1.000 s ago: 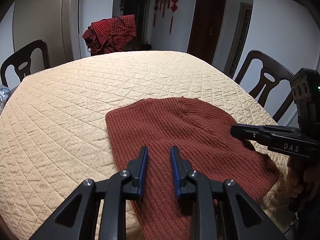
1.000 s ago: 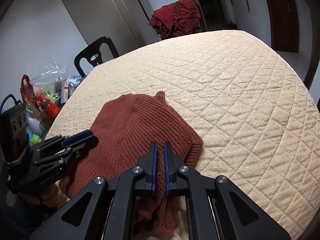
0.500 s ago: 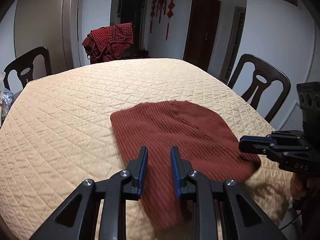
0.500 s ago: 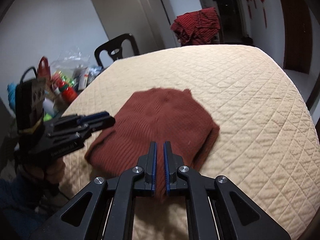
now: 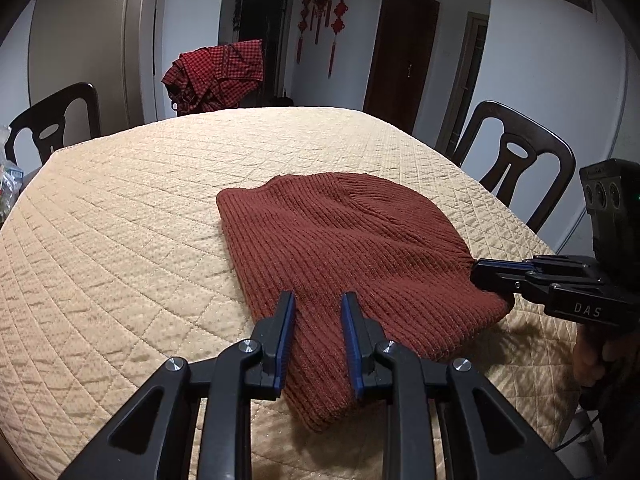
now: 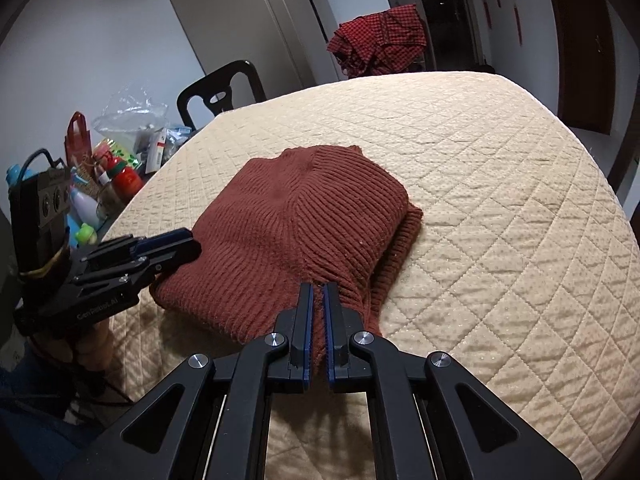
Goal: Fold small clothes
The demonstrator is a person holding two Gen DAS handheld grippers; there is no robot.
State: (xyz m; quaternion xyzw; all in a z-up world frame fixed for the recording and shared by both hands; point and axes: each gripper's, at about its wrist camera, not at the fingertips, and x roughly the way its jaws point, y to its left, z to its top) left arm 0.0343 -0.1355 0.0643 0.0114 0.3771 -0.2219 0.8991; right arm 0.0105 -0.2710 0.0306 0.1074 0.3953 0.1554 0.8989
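Observation:
A rust-red ribbed knit garment lies on the quilted beige table cover, folded over itself, also in the right wrist view. My left gripper is open, its fingers just above the garment's near left part with nothing between them. In the right wrist view it sits at the garment's left edge. My right gripper is shut on the garment's near edge, cloth pinched between its pads. In the left wrist view it meets the garment's right edge.
A red checked cloth hangs over a chair at the table's far end. Dark wooden chairs stand around the table. Bottles, bags and clutter sit off the table's left side. The table cover stretches right and beyond.
The garment went from spread and loose to a neater folded shape. My right gripper kept hold of the edge and pulled it toward me. My left gripper stayed open and drew back slightly.

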